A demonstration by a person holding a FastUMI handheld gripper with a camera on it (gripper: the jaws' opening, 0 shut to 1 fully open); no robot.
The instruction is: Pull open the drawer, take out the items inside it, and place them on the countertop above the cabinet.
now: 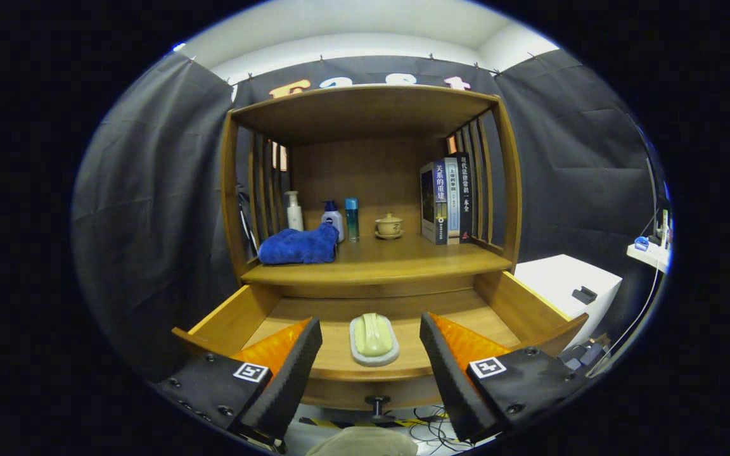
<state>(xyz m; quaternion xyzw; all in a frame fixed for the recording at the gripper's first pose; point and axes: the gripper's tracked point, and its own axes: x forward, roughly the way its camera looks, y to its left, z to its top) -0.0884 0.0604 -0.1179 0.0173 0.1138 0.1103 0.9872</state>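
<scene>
Two fingers of our gripper point(371, 329) stand spread wide apart, grasping nothing. Between them, slightly ahead, we see a pale green soap bar on a white oval dish point(374, 339), lying inside the pulled-out wooden drawer point(232, 320), whose dark round knob point(377, 403) shows below. Beyond, on the wooden countertop point(397, 256), a folded blue towel point(298, 247) lies before three bottles point(333, 218); a small lidded ceramic cup point(389, 225) sits mid-shelf, and upright books point(446, 199) stand further right.
</scene>
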